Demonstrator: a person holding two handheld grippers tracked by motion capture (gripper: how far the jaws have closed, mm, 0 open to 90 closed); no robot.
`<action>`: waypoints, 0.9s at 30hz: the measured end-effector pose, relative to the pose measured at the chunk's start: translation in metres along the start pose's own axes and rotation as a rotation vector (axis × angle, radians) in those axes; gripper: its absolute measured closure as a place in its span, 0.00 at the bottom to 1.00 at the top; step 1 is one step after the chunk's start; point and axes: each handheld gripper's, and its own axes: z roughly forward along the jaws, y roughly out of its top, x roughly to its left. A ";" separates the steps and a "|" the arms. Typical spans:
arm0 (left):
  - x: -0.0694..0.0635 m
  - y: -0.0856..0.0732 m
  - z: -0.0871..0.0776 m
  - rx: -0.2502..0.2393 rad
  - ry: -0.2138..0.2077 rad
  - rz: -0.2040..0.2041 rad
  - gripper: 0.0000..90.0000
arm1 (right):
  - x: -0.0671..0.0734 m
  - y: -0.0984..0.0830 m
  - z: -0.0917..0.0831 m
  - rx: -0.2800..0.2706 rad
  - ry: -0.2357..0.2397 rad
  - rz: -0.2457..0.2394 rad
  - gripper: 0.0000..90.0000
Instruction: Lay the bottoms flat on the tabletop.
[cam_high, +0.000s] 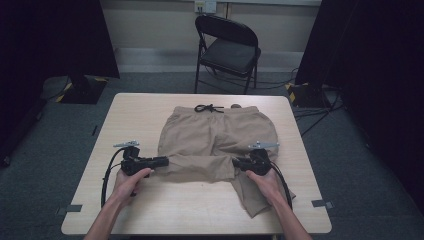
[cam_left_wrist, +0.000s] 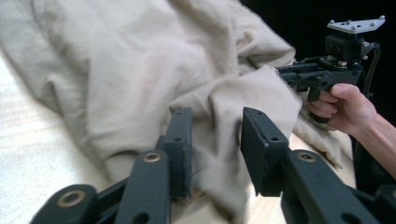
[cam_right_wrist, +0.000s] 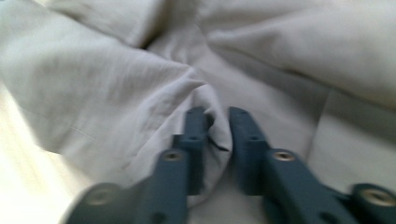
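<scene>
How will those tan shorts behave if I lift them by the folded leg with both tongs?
Probably floppy: the tan shorts already bunch into soft folds around the left tongs and right tongs. They look light, thin cloth, so whatever isn't pinched should sag and trail. The folded leg would likely fall open, and the black drawstring dangle. No rolling or breakage risk.

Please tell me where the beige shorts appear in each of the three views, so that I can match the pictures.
High view: the beige shorts lie spread at the table's middle, between the left gripper and right gripper.
Left gripper view: they cover the upper and middle picture, a fold between the jaws.
Right gripper view: they cover nearly the whole picture, a fold between the jaws.
Shared landmark: the pale wooden table, at the left edge in both gripper views.
</scene>
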 end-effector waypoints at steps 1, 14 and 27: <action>-0.003 0.000 -0.003 -0.004 0.005 0.006 0.68 | 0.003 0.002 -0.004 -0.013 0.000 -0.003 0.70; -0.022 -0.021 -0.045 -0.051 0.028 0.056 0.75 | 0.034 -0.014 -0.034 -0.049 0.085 -0.069 0.80; -0.004 -0.039 -0.028 0.056 0.134 0.009 0.52 | 0.035 -0.031 -0.026 0.029 0.074 -0.083 0.69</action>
